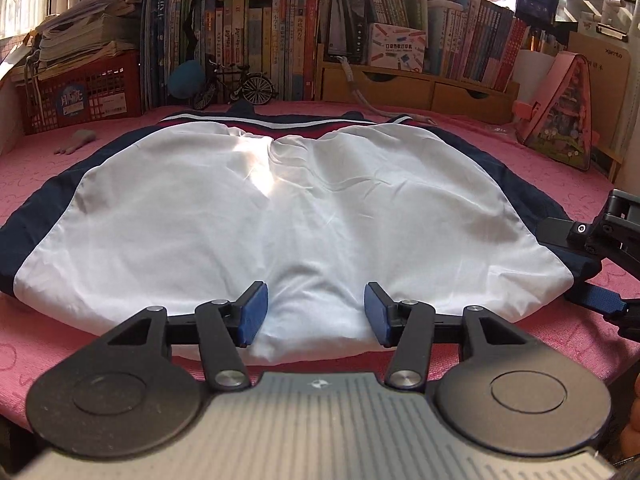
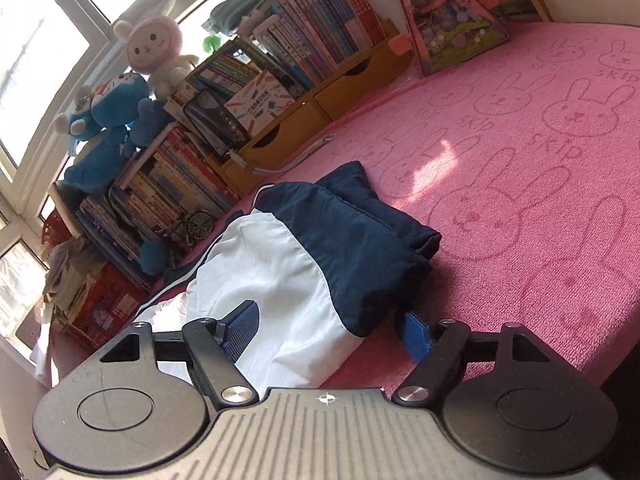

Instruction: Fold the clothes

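Two plush toys [image 2: 120, 116] above pink mat [image 2: 520, 168]

This is a home, most likely a child's bedroom or study corner. A pink mat [image 2: 540, 128] stamped with rabbit outlines and the word "skip" covers the surface ahead of the gripper. Beyond it runs a crowded row of books [image 1: 256, 40] above low wooden drawers [image 1: 416, 84]. A blue plush toy [image 2: 104, 132] and a pink-hooded plush [image 2: 154, 48] sit on top, by a sunlit window [image 2: 36, 48]. A miniature bicycle [image 1: 236, 84] and a red plastic crate [image 1: 84, 96] of papers stand nearby.
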### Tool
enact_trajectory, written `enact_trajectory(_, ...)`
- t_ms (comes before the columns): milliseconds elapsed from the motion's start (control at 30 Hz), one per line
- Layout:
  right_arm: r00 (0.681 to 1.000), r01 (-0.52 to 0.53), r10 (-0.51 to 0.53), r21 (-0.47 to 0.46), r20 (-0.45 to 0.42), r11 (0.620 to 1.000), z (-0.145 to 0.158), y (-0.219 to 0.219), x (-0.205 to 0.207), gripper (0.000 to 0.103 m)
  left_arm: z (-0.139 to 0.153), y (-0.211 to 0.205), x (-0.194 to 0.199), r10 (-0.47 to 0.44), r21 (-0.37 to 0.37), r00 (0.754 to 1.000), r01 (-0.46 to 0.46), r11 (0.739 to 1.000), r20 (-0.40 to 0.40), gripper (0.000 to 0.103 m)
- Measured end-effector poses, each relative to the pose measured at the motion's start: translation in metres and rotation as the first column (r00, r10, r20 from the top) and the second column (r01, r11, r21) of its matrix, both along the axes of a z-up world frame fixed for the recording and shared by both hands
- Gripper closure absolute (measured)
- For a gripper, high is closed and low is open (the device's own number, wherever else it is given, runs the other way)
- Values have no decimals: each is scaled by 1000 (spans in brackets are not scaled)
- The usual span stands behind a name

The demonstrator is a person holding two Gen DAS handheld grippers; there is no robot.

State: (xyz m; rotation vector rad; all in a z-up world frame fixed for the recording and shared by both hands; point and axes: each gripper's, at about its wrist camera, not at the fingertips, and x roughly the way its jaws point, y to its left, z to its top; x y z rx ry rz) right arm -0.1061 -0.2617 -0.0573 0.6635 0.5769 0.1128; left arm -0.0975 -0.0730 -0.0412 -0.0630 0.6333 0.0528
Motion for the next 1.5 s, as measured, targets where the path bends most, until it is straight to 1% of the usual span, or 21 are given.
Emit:
enact_trajectory(133,999,42,-42,6,24,999,-1,0,16,27,0,2,0,0,-11,1000,0,1000,-1,52)
enact_trajectory(300,999,25,-25,13,42,1000,-3,5,49,25,3,12,1,7,-92,1000,-9,996,-12,50)
enact_trajectory(333,999,27,-28,18,38,999,-3,4,52,29,3,12,1,5,-97,1000,-6,995,-13,50)
enact_trajectory(467,999,48,-49,8,15,999,-1,0,59,60,3,10,0,-1,-85,1000,1,996,-8,50)
enact_trajectory(567,994,0,15,-145,106,989,23,18,57,71,5,22,1,-9,-180,1000,7,984,-5,47)
enact_trajectory(633,978,-37,91,-276,189,961,44,40,53,72,8,49,1,-9,-344,1000,4,939,-11,47)
enact_trajectory(667,965,-51,133,-335,226,941,54,52,51,73,8,73,0,7,-476,1000,-14,879,-16,47)
enact_trajectory(700,949,-66,176,-383,261,921,63,66,50,73,8,99,-2,26,-610,999,-36,791,-25,47)
enact_trajectory(733,932,-83,221,-423,288,902,69,79,49,73,9,126,-5,44,-709,999,-39,704,-11,47)
enact_trajectory(767,912,-104,269,-458,311,883,74,93,47,73,13,152,-10,65,-767,998,-27,642,19,44)
enact_trajectory(833,859,-170,388,-527,335,832,80,127,44,73,26,193,-25,143,-800,985,-5,600,101,41)
enact_trajectory(933,773,-249,542,-628,330,737,77,185,38,74,46,234,-50,218,-797,952,41,603,213,31)
enact_trajectory(1033,696,-306,664,-722,275,620,63,245,29,72,44,249,-62,238,-828,945,57,559,226,25)
enact_trajectory(1067,679,-317,689,-745,254,587,57,258,25,66,42,251,-64,242,-837,946,54,545,218,25)
enact_trajectory(1100,667,-329,707,-757,236,564,53,265,21,61,38,249,-62,235,-838,951,41,544,199,25)
enact_trajectory(1167,648,-357,731,-763,212,538,48,266,11,36,27,244,-58,217,-835,964,10,550,154,25)
enact_trajectory(1200,643,-364,738,-767,204,529,45,265,5,33,22,240,-54,200,-839,971,3,544,133,25)
enact_trajectory(1267,659,-327,726,-795,196,511,42,254,-7,31,11,230,-44,151,-856,984,6,517,98,25)
enact_trajectory(1333,689,-270,699,-829,189,490,37,241,-18,29,5,218,-32,108,-863,991,10,505,74,25)
enact_trajectory(1433,751,-244,640,-832,163,498,29,218,-24,24,4,200,-7,48,-860,998,20,510,52,22)
enact_trajectory(1500,795,-249,591,-816,135,521,21,203,-28,24,8,188,13,13,-851,999,29,524,42,18)
